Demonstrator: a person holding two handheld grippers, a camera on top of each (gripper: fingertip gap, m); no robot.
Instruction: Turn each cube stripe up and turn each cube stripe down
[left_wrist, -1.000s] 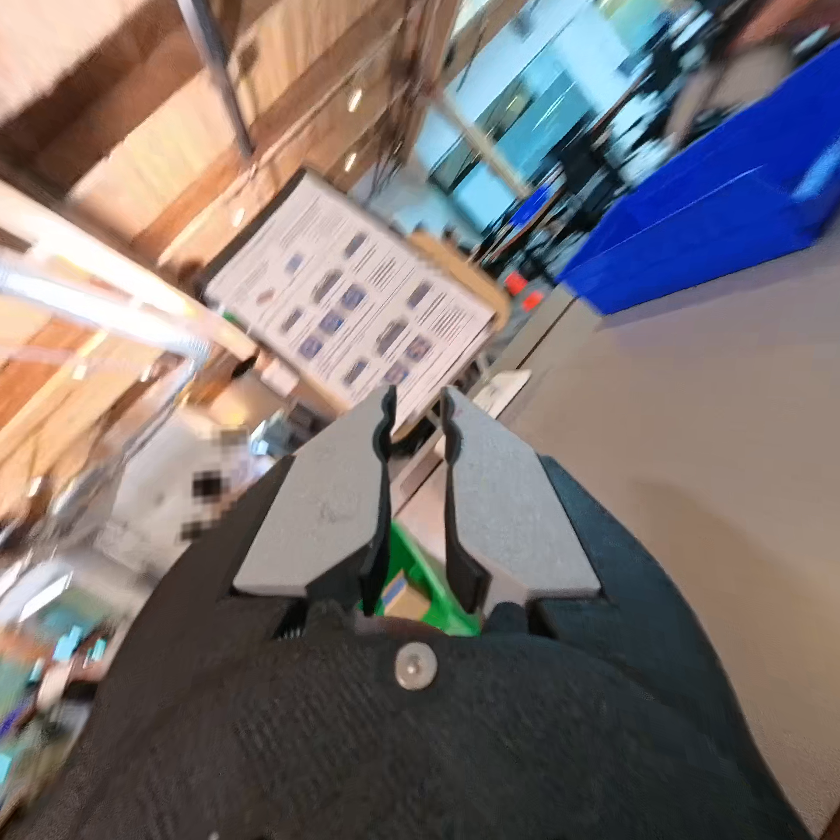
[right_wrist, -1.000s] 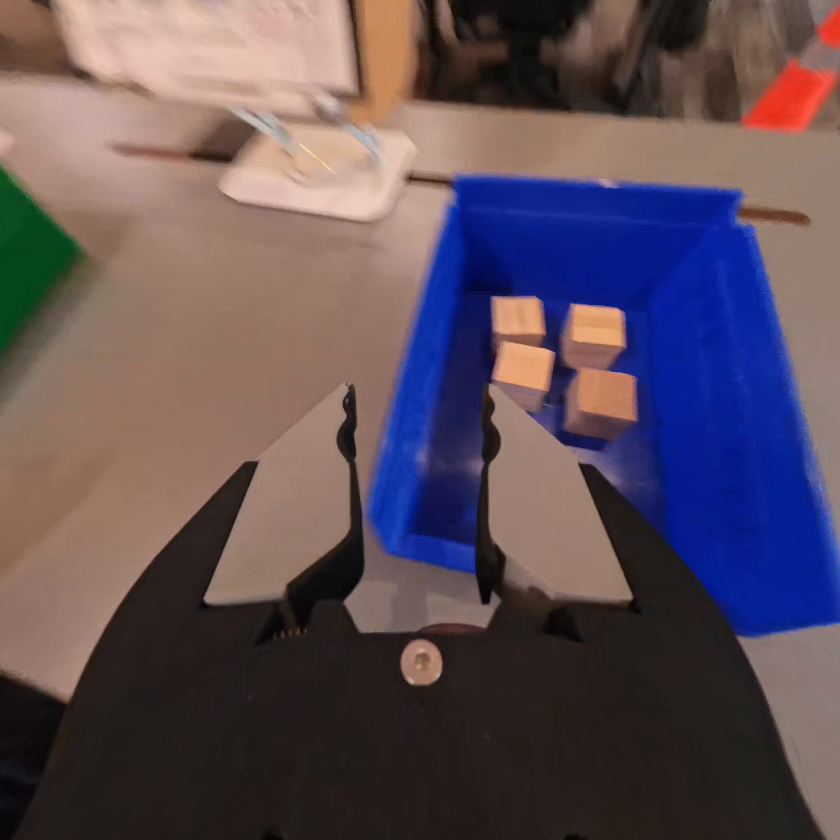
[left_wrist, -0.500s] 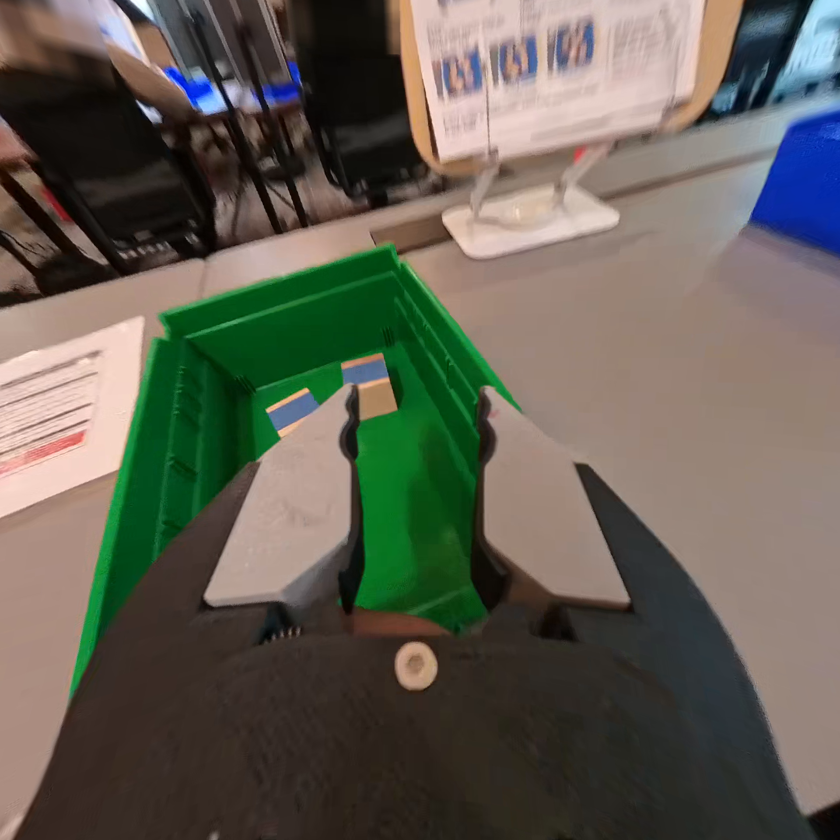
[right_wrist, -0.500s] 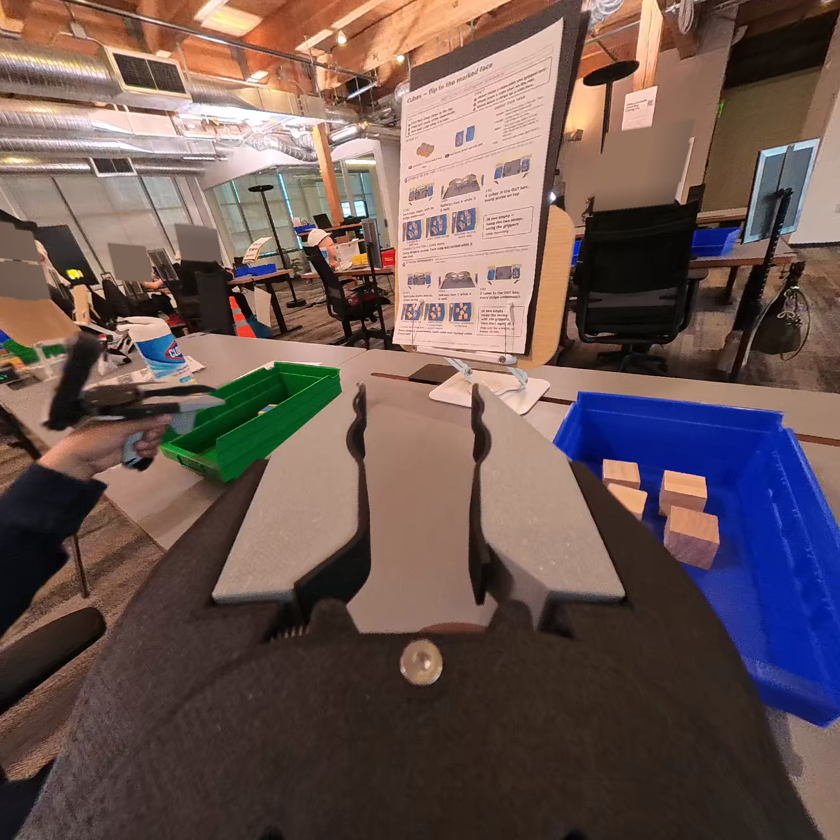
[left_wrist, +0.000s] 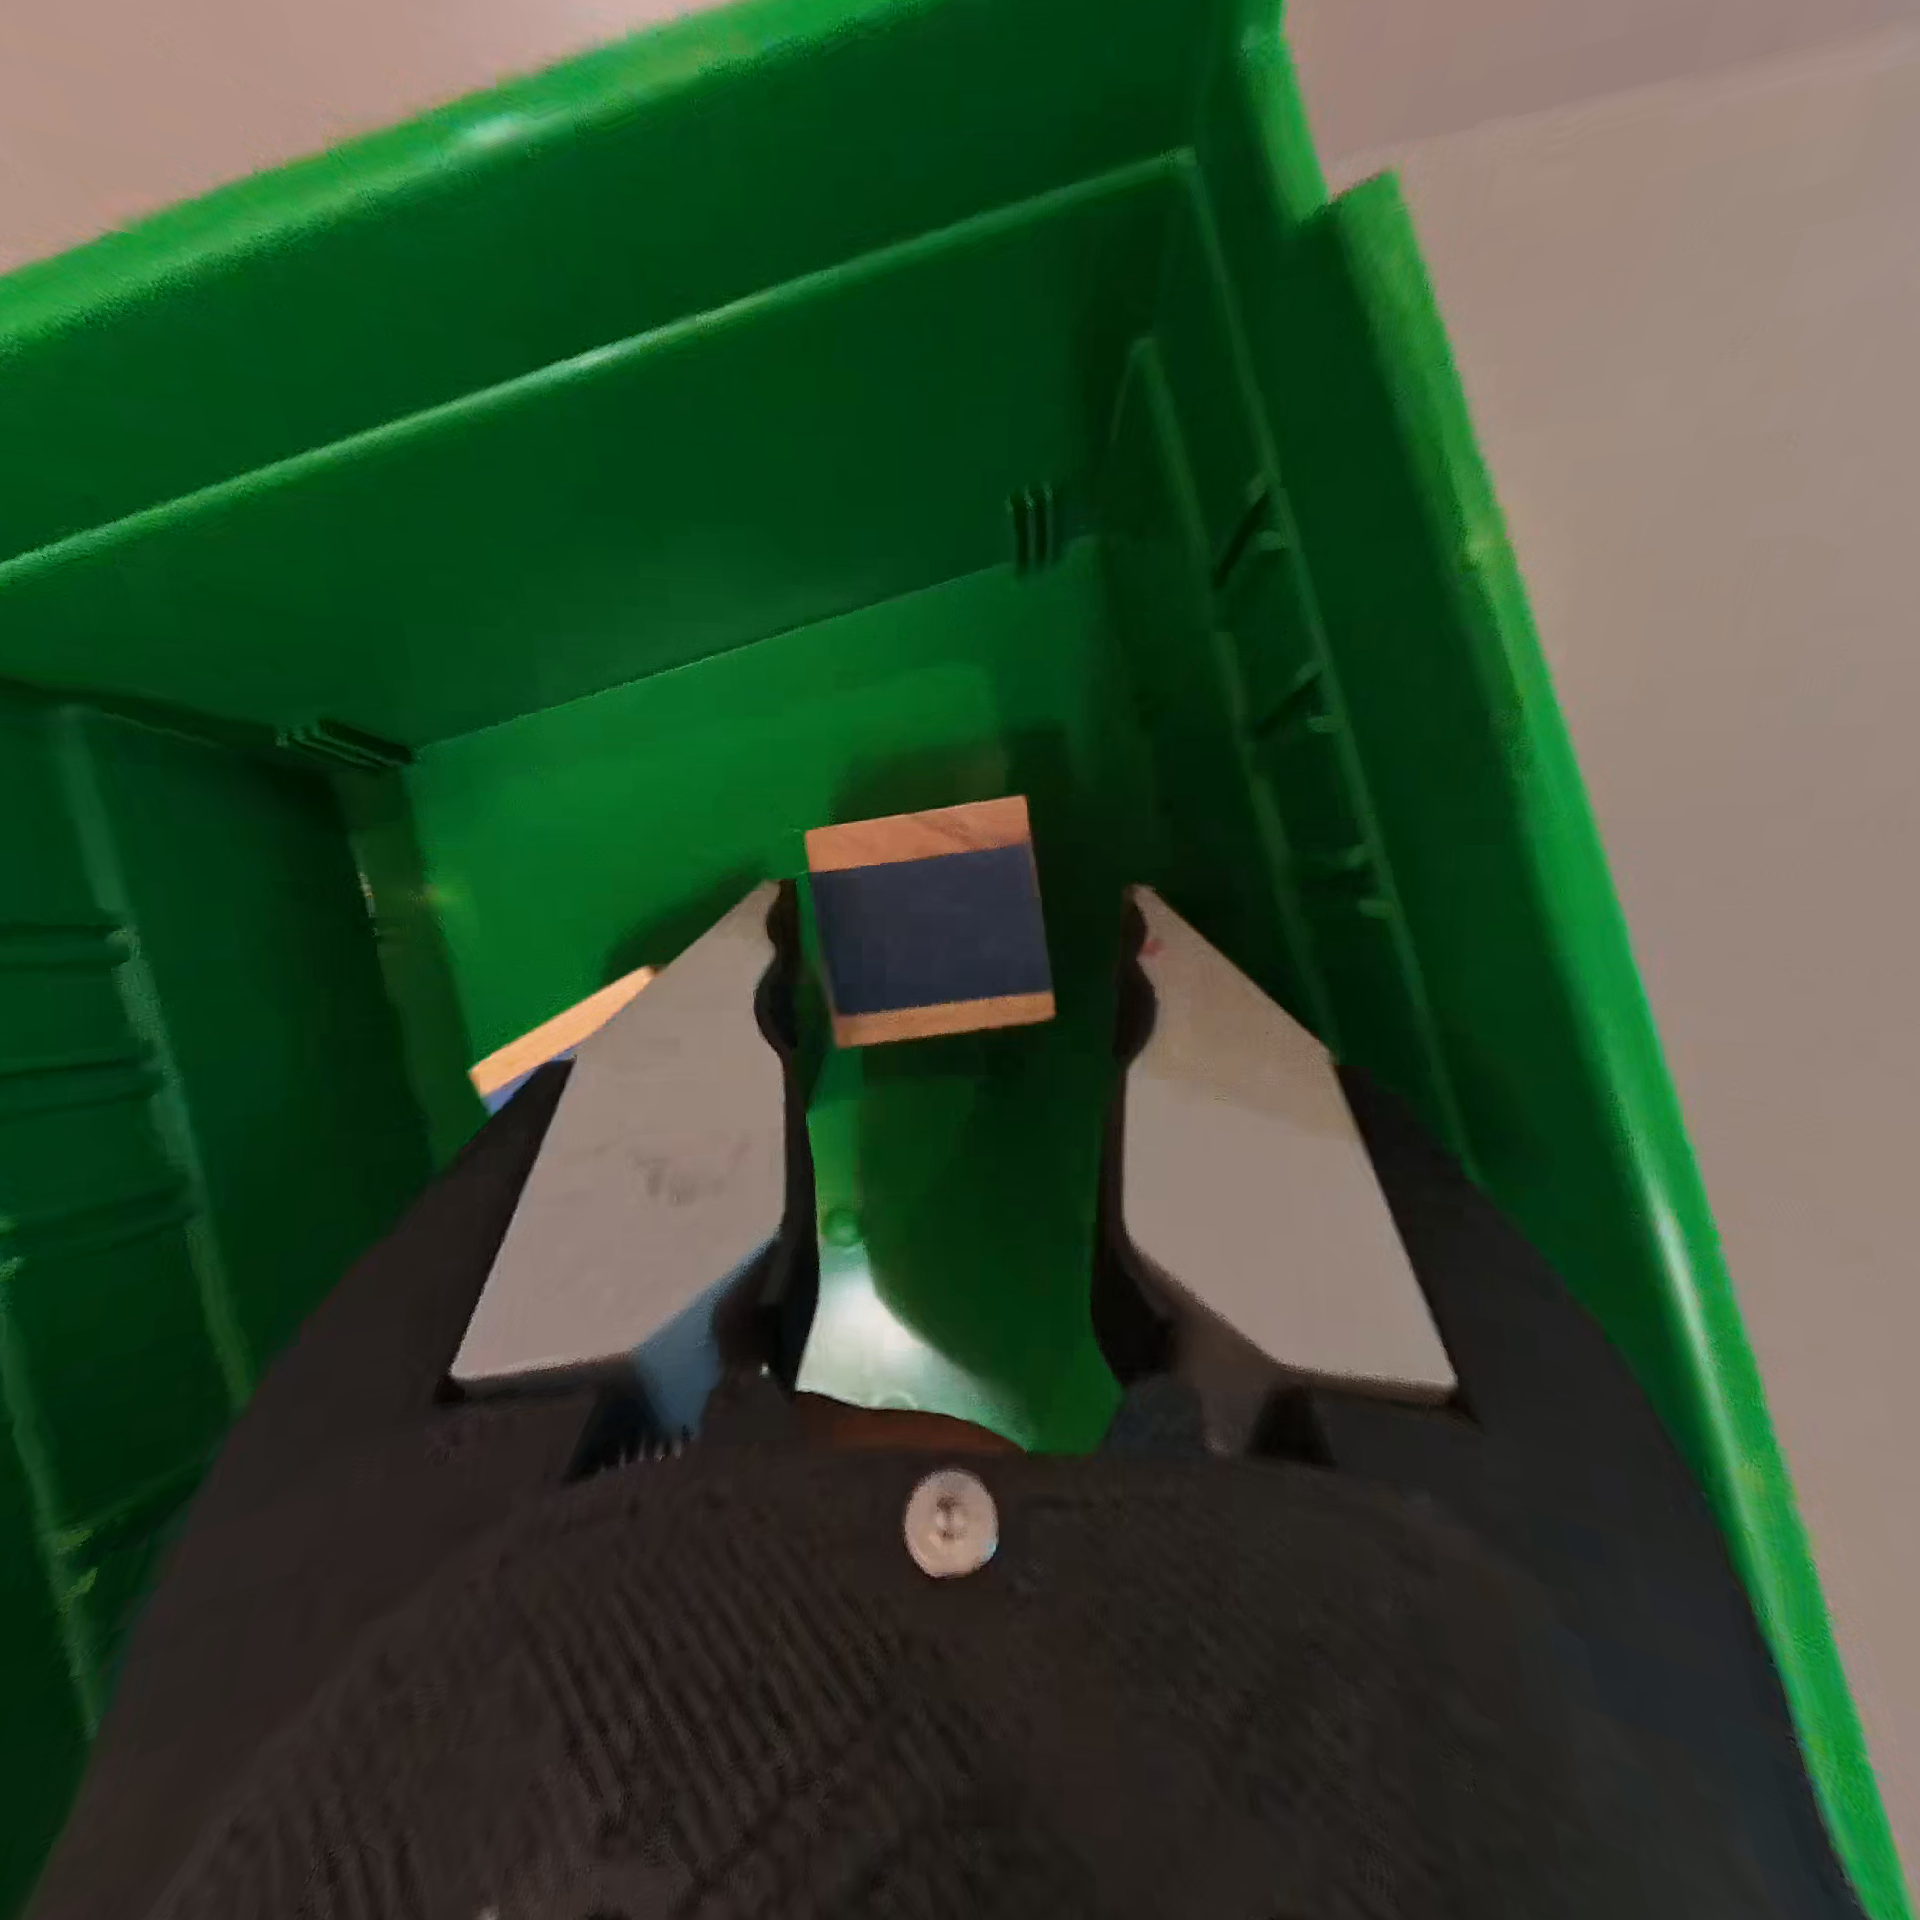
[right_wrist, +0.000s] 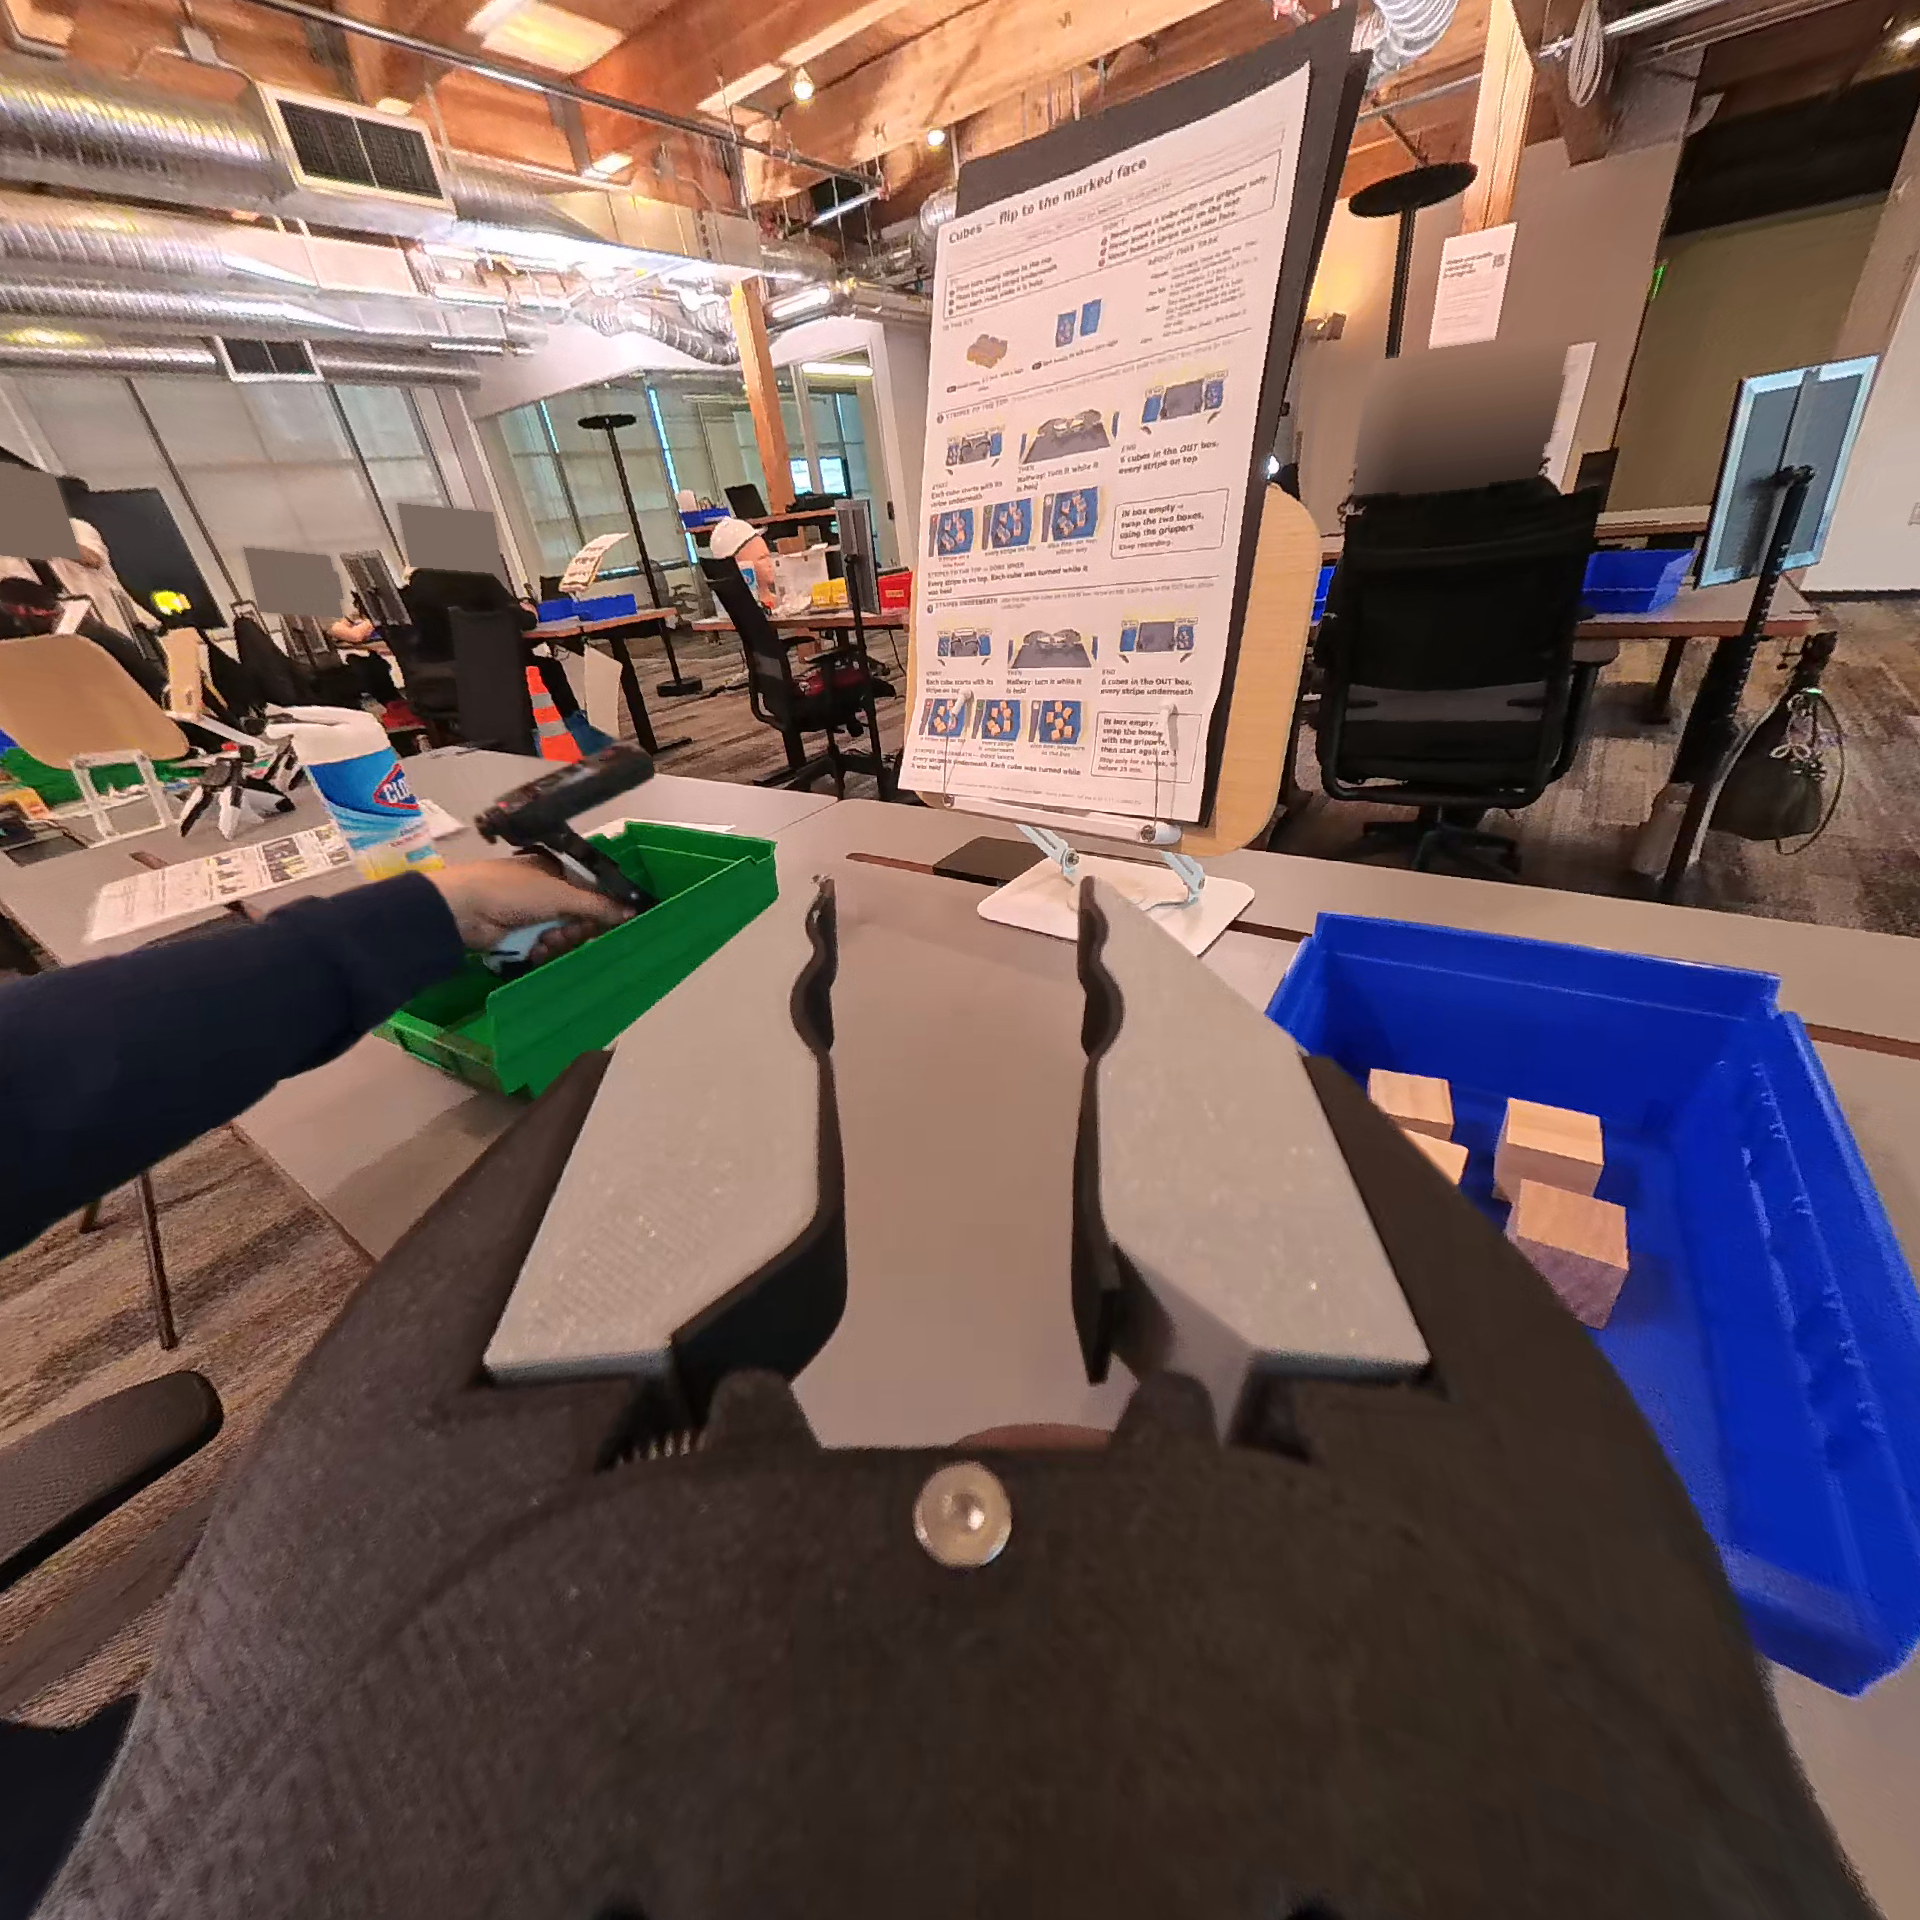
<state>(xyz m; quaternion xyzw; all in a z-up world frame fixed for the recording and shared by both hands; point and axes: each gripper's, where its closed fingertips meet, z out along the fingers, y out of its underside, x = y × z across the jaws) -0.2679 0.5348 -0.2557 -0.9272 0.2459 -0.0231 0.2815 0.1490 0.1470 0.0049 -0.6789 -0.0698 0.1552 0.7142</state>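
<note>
Left claw (left_wrist: 951, 930): jaws standing apart, gripping nothing, reaching down inside the green bin (left_wrist: 644, 488). A striped cube (left_wrist: 930, 923) is sitting on the bin floor between the two fingertips, its dark blue stripe facing up with bare wood showing along the far and near edges; a gap is showing on each side, so neither finger appears to be touching it. A second cube (left_wrist: 561, 1029) is lying just left of the left finger, mostly hidden behind it, only a wooden edge showing. The bin's ribbed right wall is rising close beside the right finger. Seen from the right wrist view, a hand (right_wrist: 520, 904) in a dark sleeve is holding this tool over the green bin, well to the left.

Right claw (right_wrist: 951, 914): jaws standing apart, empty, hanging above the grey bench (right_wrist: 935, 1195) and pointing toward a standing instruction sheet (right_wrist: 1091, 468) on a white base beyond the fingertips. The blue bin (right_wrist: 1745, 1299) is resting on the bench to the right of the right finger. Four plain wooden cubes (right_wrist: 1548, 1148) are sitting inside it in a close cluster, no stripe showing on their upper faces; the nearest one (right_wrist: 1569, 1247) is standing closest to the right finger, the two leftmost partly hidden behind that finger.

Beyond the left side: a wipes canister (right_wrist: 364, 790) is standing on the bench past the green bin.
</note>
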